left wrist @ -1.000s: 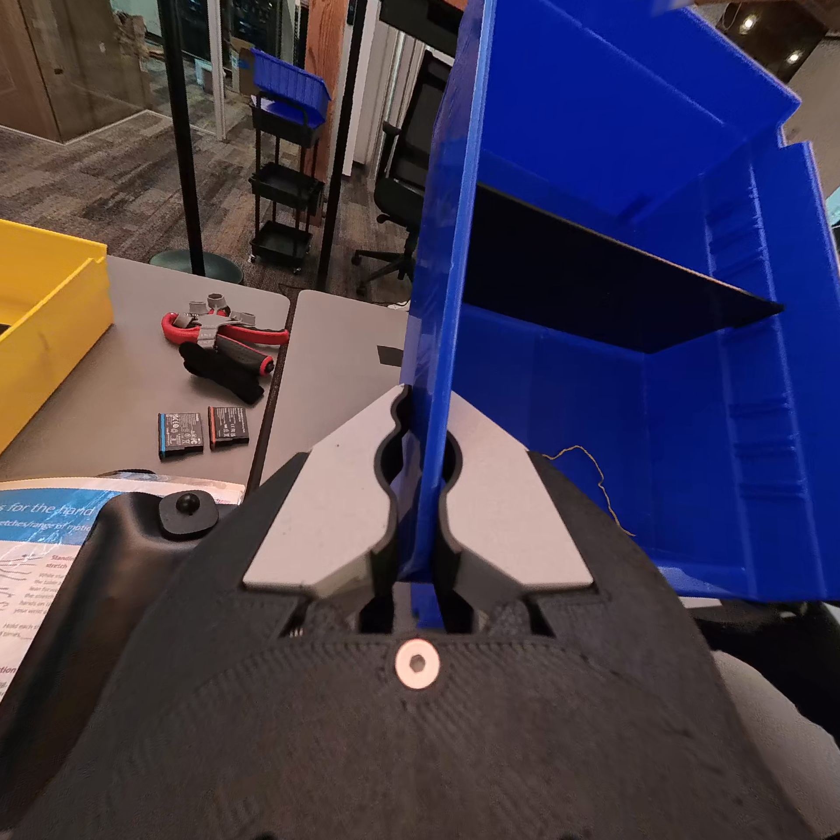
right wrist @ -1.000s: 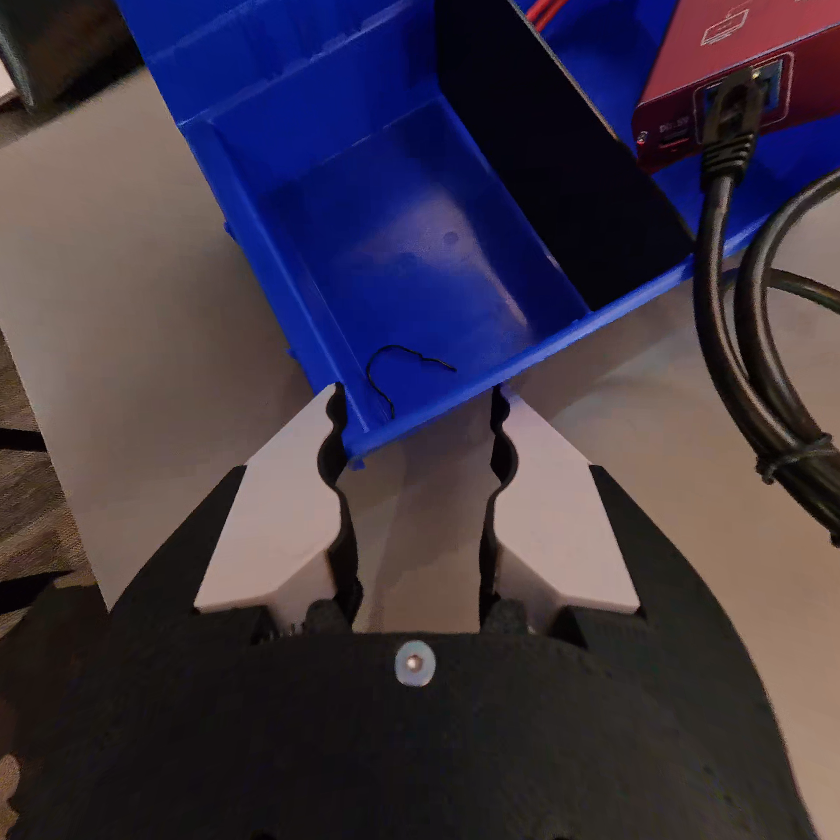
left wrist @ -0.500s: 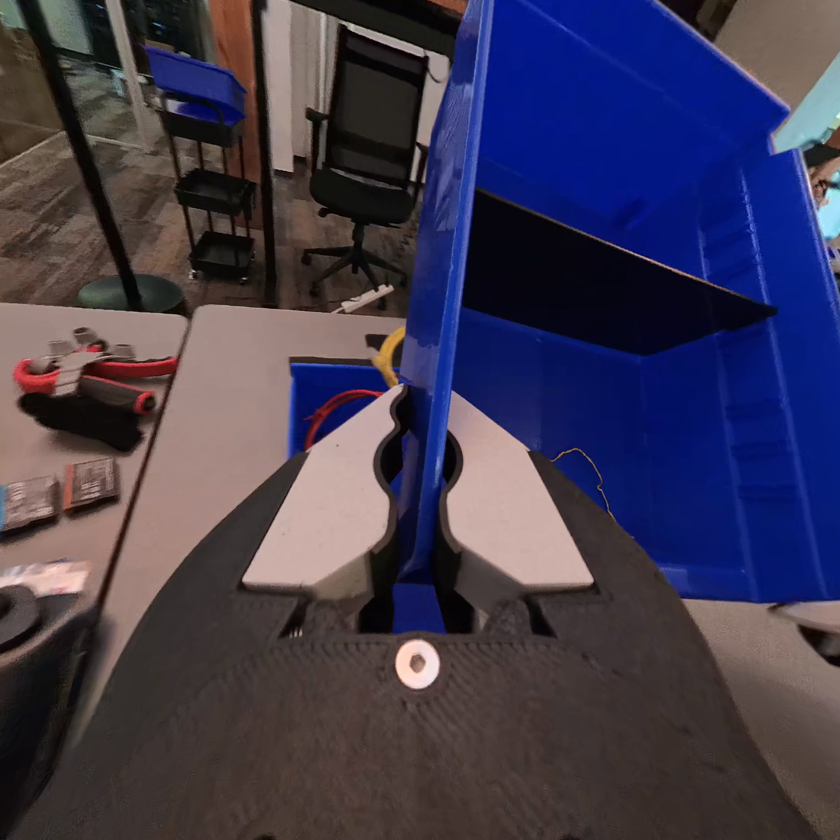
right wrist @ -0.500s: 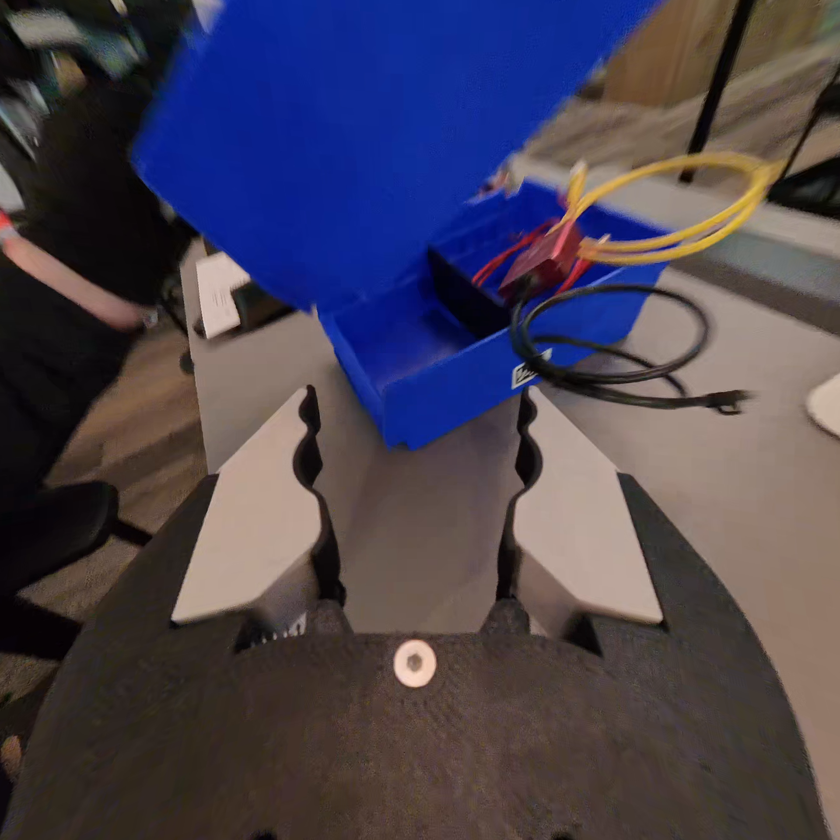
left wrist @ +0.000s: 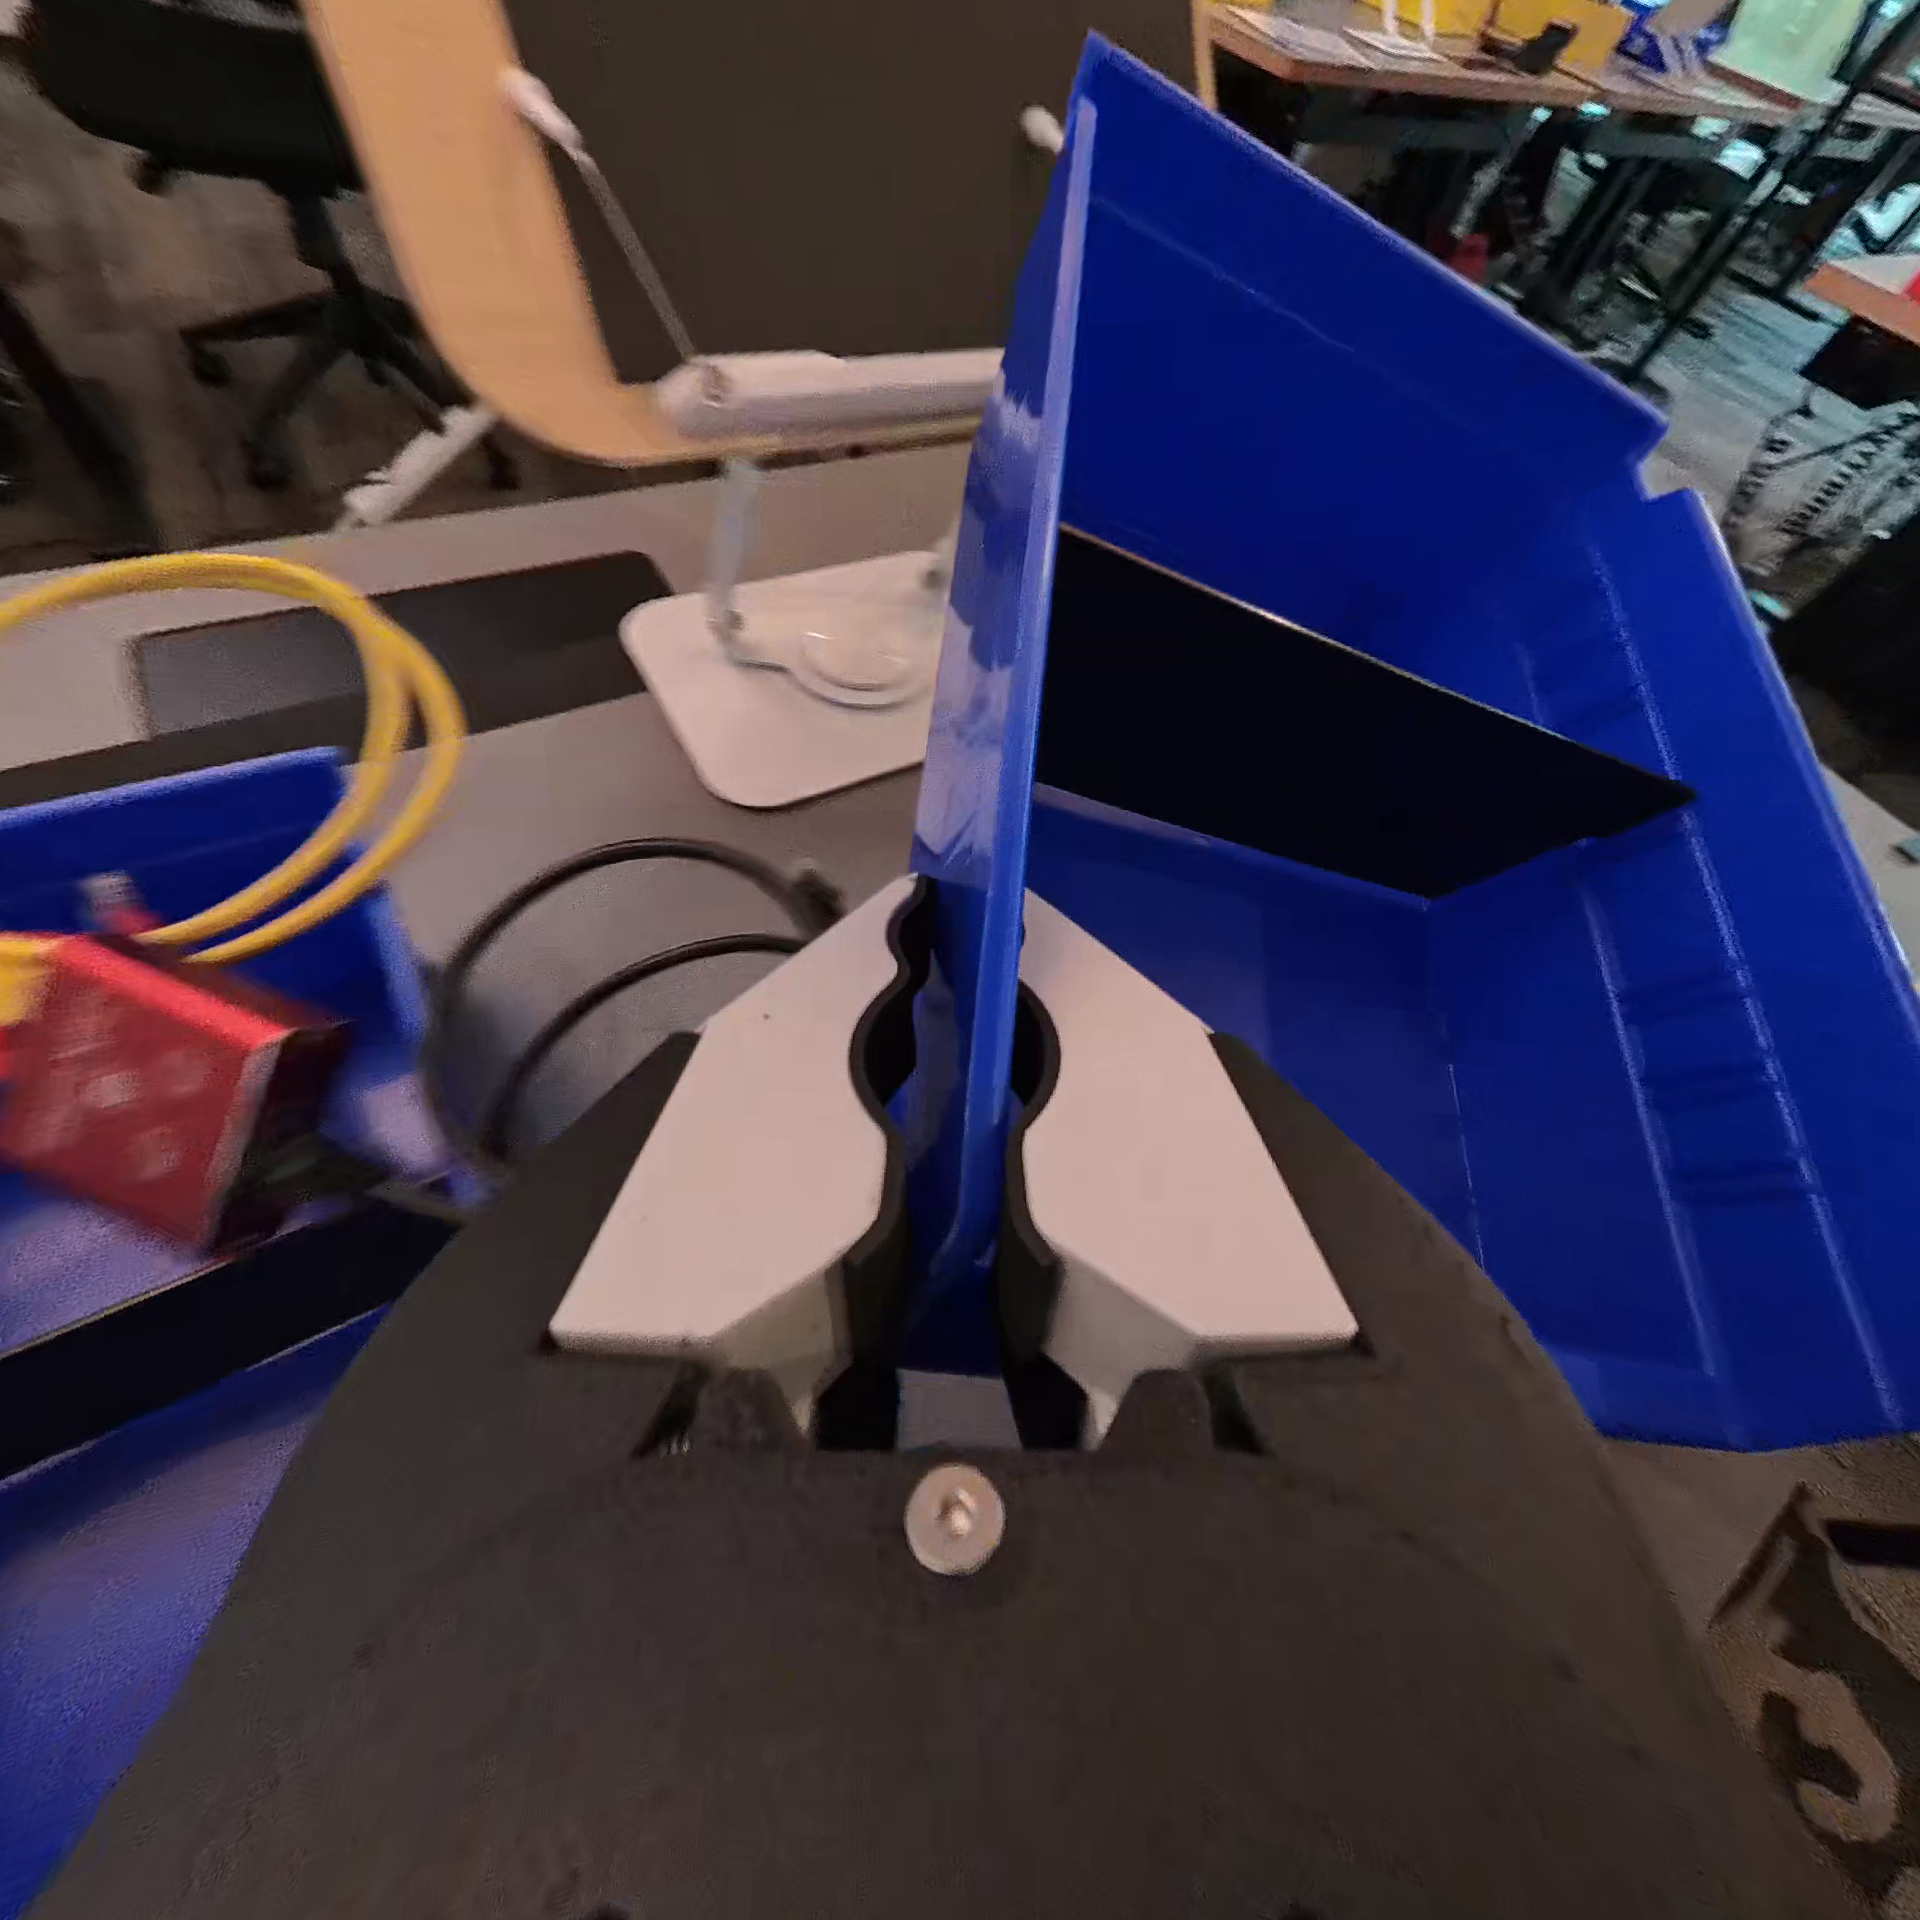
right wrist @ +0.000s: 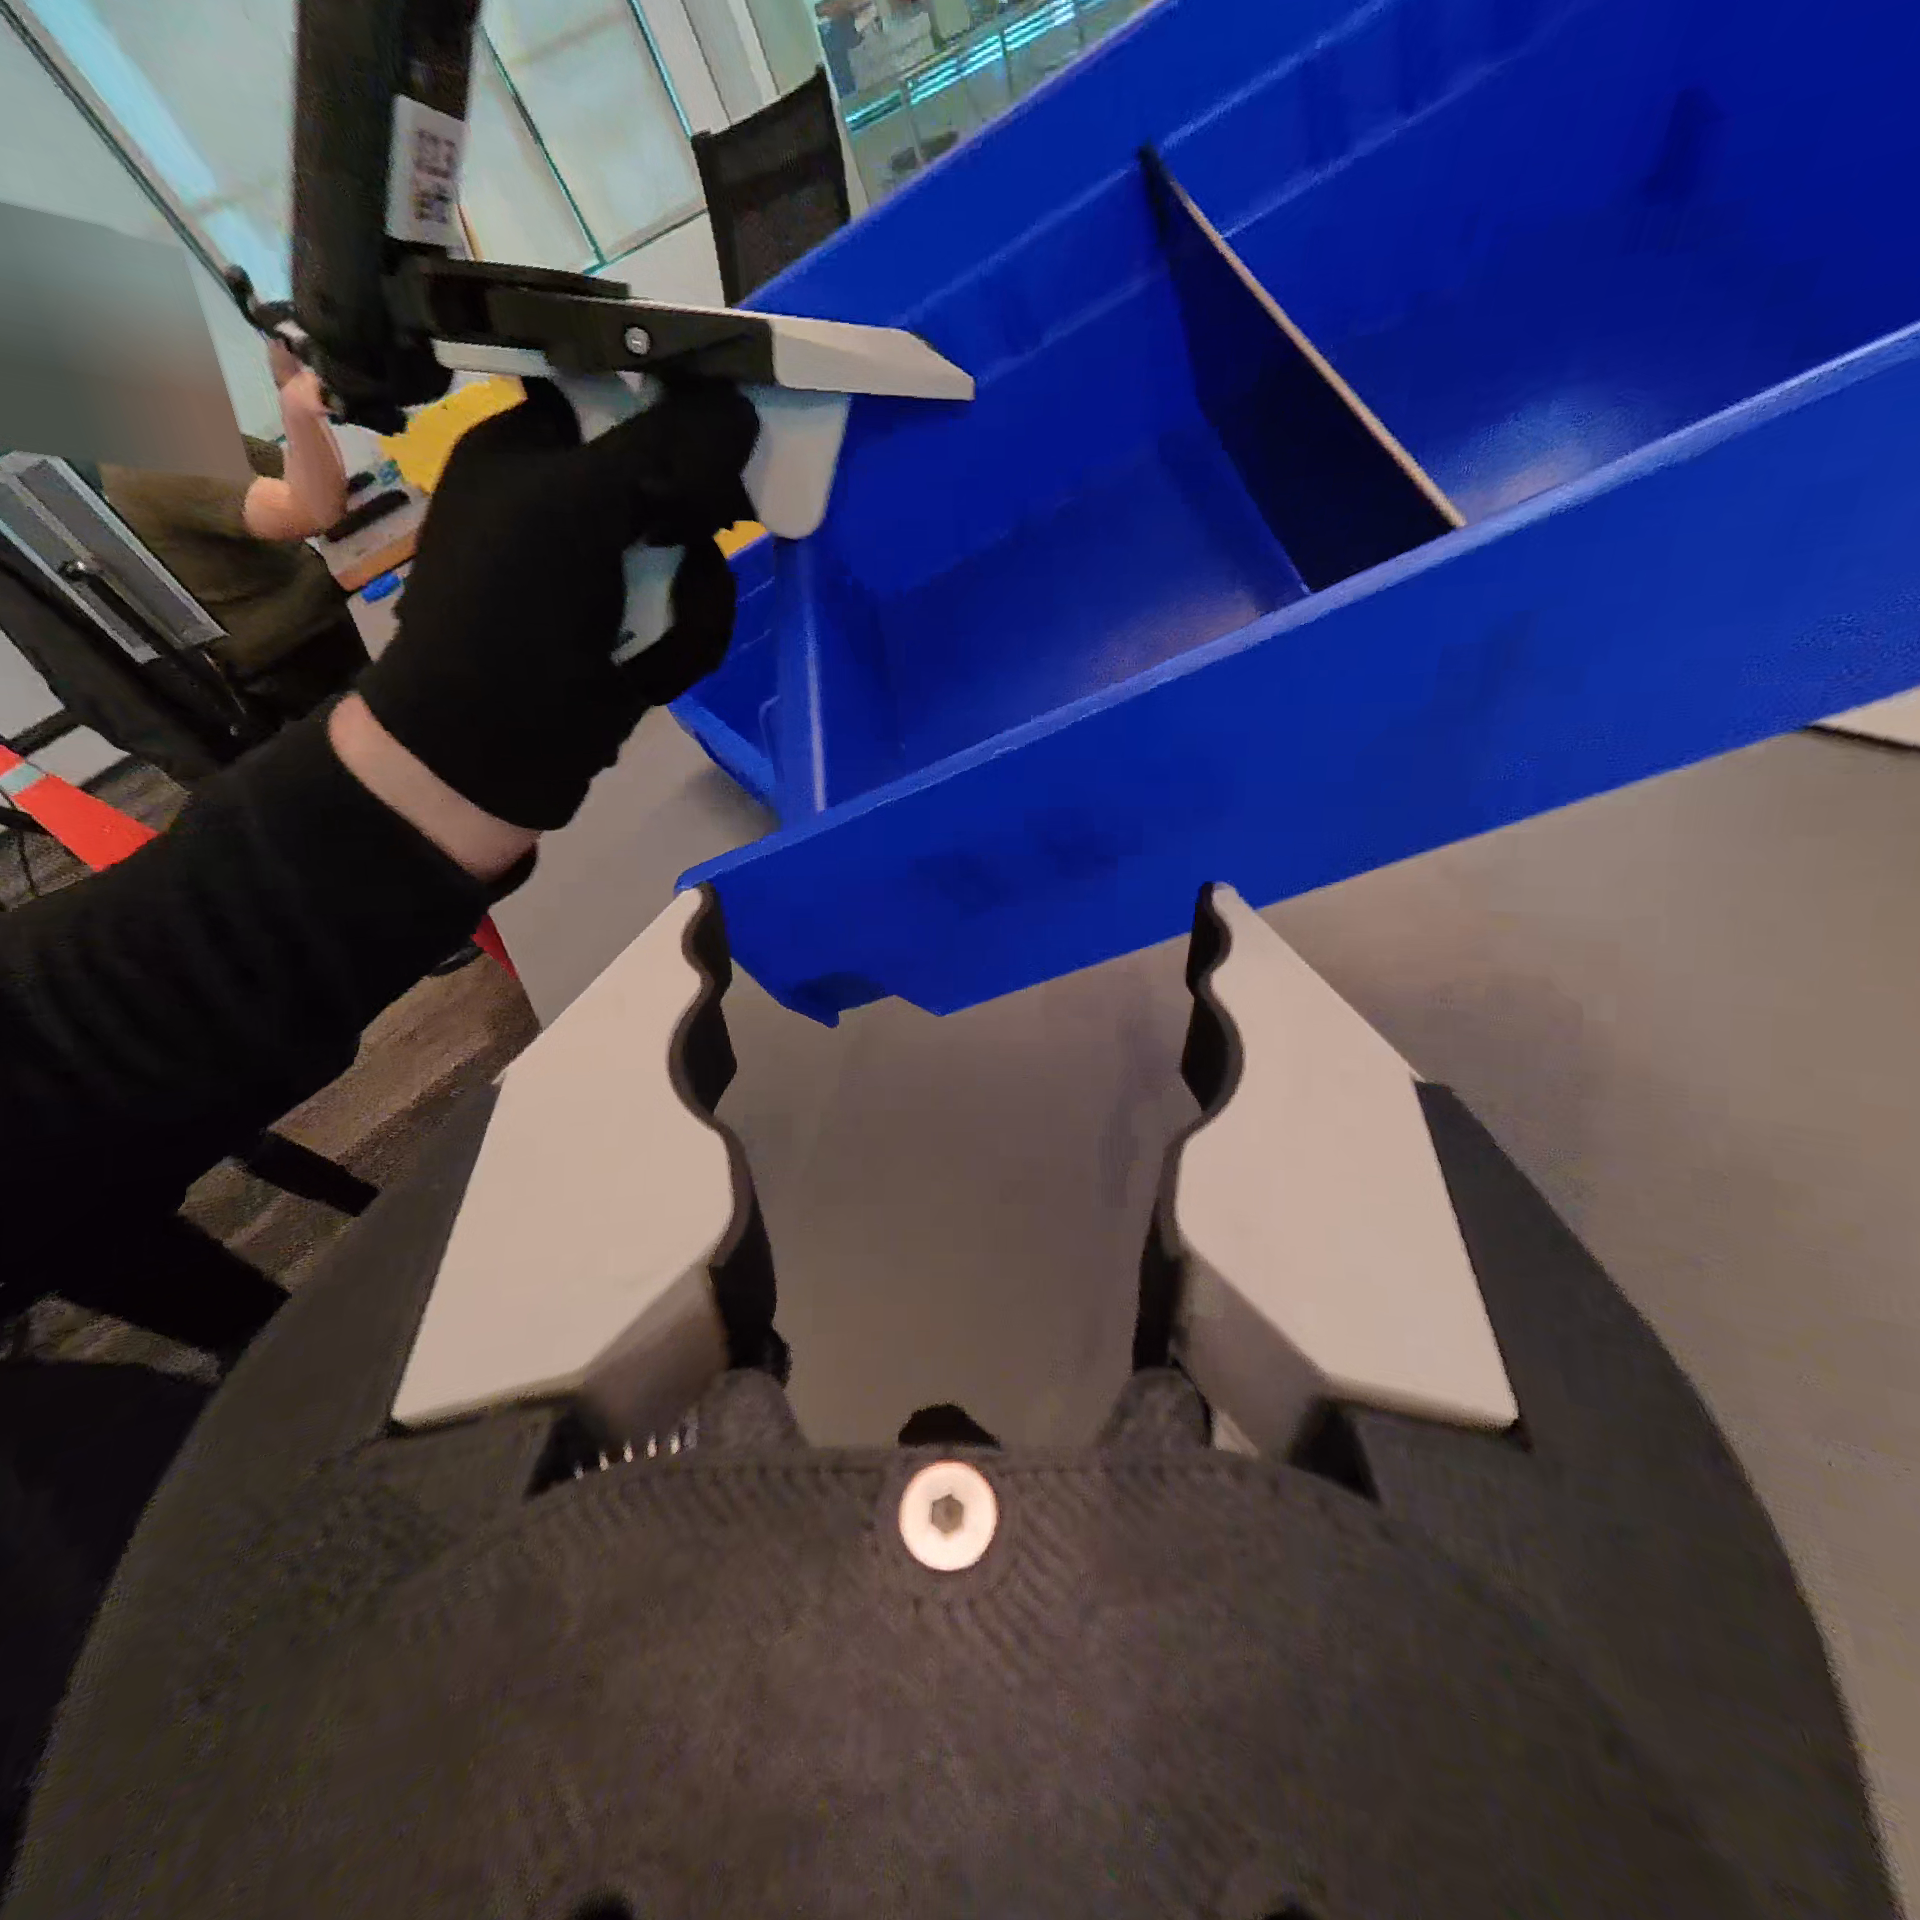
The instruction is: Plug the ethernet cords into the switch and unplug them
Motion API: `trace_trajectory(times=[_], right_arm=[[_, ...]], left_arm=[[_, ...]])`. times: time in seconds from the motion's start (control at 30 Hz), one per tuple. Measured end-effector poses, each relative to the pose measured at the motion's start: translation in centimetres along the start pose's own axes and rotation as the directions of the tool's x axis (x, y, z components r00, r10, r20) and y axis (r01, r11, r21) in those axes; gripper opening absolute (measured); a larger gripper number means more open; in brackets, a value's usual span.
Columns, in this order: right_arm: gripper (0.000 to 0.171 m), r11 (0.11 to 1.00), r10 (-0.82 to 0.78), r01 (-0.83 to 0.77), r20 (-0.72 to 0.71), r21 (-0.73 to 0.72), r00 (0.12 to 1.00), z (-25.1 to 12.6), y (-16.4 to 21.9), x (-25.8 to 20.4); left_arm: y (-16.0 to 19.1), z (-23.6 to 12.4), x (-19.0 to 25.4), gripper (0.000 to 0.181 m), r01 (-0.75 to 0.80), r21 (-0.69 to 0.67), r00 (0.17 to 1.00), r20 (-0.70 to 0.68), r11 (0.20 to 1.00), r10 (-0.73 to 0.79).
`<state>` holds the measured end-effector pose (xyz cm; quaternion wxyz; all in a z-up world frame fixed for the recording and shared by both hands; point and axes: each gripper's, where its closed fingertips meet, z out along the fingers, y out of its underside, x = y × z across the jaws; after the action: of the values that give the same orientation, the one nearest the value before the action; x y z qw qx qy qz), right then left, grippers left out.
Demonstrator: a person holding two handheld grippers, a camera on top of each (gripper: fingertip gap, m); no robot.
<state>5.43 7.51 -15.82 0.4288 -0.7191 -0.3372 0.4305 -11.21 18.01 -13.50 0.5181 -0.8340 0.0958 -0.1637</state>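
The red switch (left wrist: 135, 1122) lies in a blue bin (left wrist: 208, 831) at the left of the left wrist view, blurred, with yellow cords (left wrist: 343, 748) looping up from it and a black cord (left wrist: 582, 935) coiled on the grey worktop (left wrist: 644, 769) just beside that bin. The left gripper (left wrist: 961, 914) has its fingers clamped on the side wall of a second, empty blue bin (left wrist: 1558, 987) with a black divider (left wrist: 1299, 748), held tilted up off the worktop. A white lamp base (left wrist: 790, 686) stands beyond the black cord. In the right wrist view, the right gripper (right wrist: 951, 904) has its fingers apart, holding nothing, just below the raised bin's lower edge (right wrist: 1247, 831); bare worktop (right wrist: 1558, 1039) spreads to its right. A black-gloved hand (right wrist: 551, 613) holds the left gripper (right wrist: 821, 416) at the bin's end.
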Motion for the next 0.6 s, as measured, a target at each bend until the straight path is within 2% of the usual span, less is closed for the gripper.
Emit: trace_trajectory(times=[0.1, 0.17, 0.3, 0.43, 0.53, 0.6], right_arm=[[0.085, 0.998, 0.047, -0.047, -0.012, -0.032, 0.999, -3.4, 1.6, 1.7], [0.09, 0.995, 0.031, -0.036, -0.057, -0.092, 0.998, -5.3, 3.4, 3.2], [0.086, 0.973, 0.046, -0.075, -0.135, -0.22, 0.99, -8.1, 7.1, 6.2], [0.087, 0.956, 0.137, -0.177, -0.177, -0.233, 0.975, -9.3, 9.3, 8.6], [0.088, 0.948, 0.183, -0.23, -0.213, -0.222, 0.96, -9.7, 9.6, 9.4], [0.088, 0.942, 0.157, -0.222, -0.255, -0.251, 0.954, -10.0, 9.8, 9.3]], left_arm=[[0.9, 3.8, 4.3, 0.005, -0.036, -0.05, 0.995, -0.092, 0.998, 0.031], [1.8, 6.4, 7.1, 0.005, -0.075, -0.08, 0.985, -0.158, 0.994, 0.062], [5.4, 11.2, 10.6, 0.005, -0.109, -0.186, 0.975, -0.21, 0.977, 0.068], [8.6, 14.1, 11.6, 0.005, -0.036, -0.237, 0.976, -0.218, 0.971, -0.017], [10.0, 14.7, 11.2, 0.006, 0.017, -0.246, 0.975, -0.21, 0.969, -0.07], [10.6, 14.7, 11.0, 0.006, 0.04, -0.235, 0.972, -0.215, 0.971, -0.092]])
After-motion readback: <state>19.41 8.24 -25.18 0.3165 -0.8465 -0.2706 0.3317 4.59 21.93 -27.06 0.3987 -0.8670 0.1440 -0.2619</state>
